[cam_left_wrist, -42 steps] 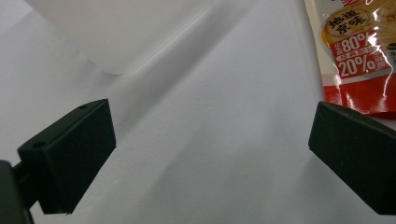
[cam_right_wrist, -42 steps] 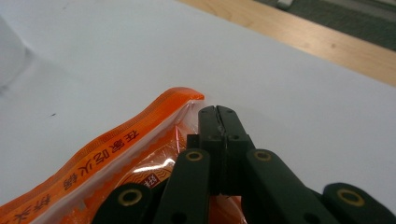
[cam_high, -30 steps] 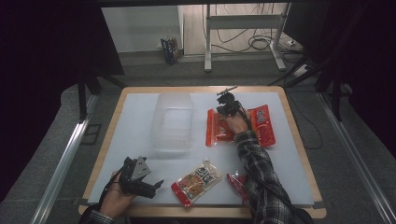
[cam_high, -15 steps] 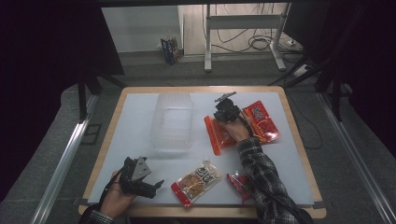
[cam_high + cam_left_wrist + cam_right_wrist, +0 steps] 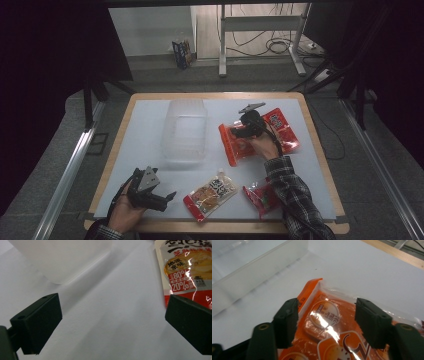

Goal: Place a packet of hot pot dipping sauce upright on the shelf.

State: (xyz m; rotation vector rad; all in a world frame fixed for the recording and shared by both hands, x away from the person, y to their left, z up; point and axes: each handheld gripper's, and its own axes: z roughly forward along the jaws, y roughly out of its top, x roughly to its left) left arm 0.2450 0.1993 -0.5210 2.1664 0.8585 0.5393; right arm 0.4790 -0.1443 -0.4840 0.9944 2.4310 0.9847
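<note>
Since a second ago, the orange snack packet (image 5: 240, 145) has slid from beside the red packet toward the clear plastic box (image 5: 184, 131), and our right gripper (image 5: 239, 131) has moved with it; its jaws have just been opening.

From the high view, we see a white table (image 5: 145, 145) with a wooden rim. The clear plastic box stands left of centre and looks empty. Just to its right lies the orange snack packet, partly overlapping a red packet (image 5: 281, 131) beyond it. Our right gripper hangs over the orange packet. Near the front edge lie a red-and-cream noodle packet (image 5: 210, 194) and a small red packet (image 5: 260, 196), partly under our checked sleeve. Our left gripper (image 5: 162, 198) rests at the front left, jaws spread, holding nothing.

In the left gripper view, the two black jaws stand wide apart over bare white table. The box wall fills the upper left. At the upper right, the noodle packet (image 5: 187, 272) shows Chinese writing plus "80%" and "20%".

In the right gripper view, the jaws stand apart on either side of the orange packet's (image 5: 329, 327) top corner, not pressing it. The box wall (image 5: 259, 272) lies just beyond. We can't read the packet's print here.

We judge that the work is at an early stage: no packet is in the box yet, and all four remain on the table.
</note>
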